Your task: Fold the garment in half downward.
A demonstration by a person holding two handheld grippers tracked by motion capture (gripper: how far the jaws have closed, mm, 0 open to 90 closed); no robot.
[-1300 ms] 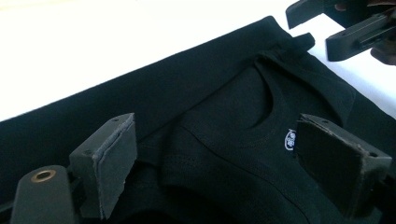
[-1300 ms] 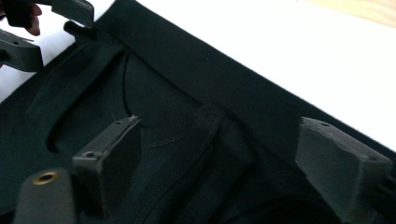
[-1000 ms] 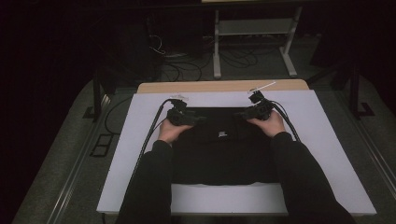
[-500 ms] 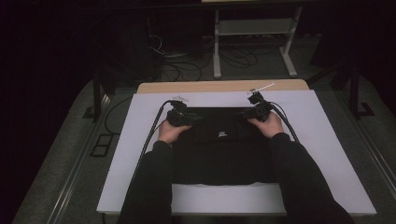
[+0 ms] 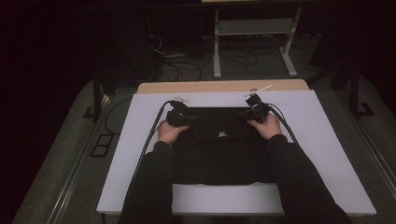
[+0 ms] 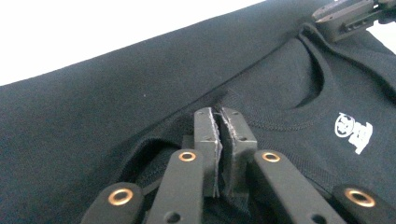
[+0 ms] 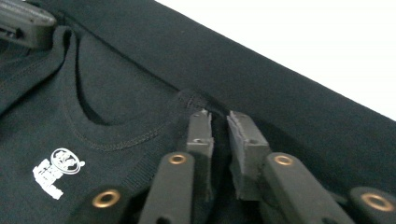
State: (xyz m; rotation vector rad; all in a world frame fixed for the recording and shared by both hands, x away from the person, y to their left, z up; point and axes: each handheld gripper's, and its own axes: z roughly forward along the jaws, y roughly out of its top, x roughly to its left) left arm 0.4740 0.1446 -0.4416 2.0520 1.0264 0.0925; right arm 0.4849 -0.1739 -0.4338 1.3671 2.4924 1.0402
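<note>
A black shirt (image 5: 219,149) with a small white logo (image 5: 222,136) lies flat on the white table (image 5: 327,140), its collar toward the far edge. In the high view my left gripper (image 5: 180,116) rests on its far left shoulder and my right gripper (image 5: 254,112) on its far right shoulder. In the left gripper view, the left gripper (image 6: 219,116) is shut on a pinch of shirt cloth (image 6: 140,107) beside the collar. In the right gripper view, the right gripper (image 7: 218,122) has its jaws a little apart over the shoulder seam (image 7: 191,98), dark cloth lying between them.
Bare white table surface (image 5: 140,140) runs on both sides of the shirt and in a strip at the near edge. A wooden edge (image 5: 219,86) shows behind the table. Cables (image 5: 149,140) trail from both grippers. Beyond lie a dark floor and a metal stand (image 5: 252,42).
Both hands and grippers have drifted slightly toward the person along the shirt's far edge. The shirt lies as before.
</note>
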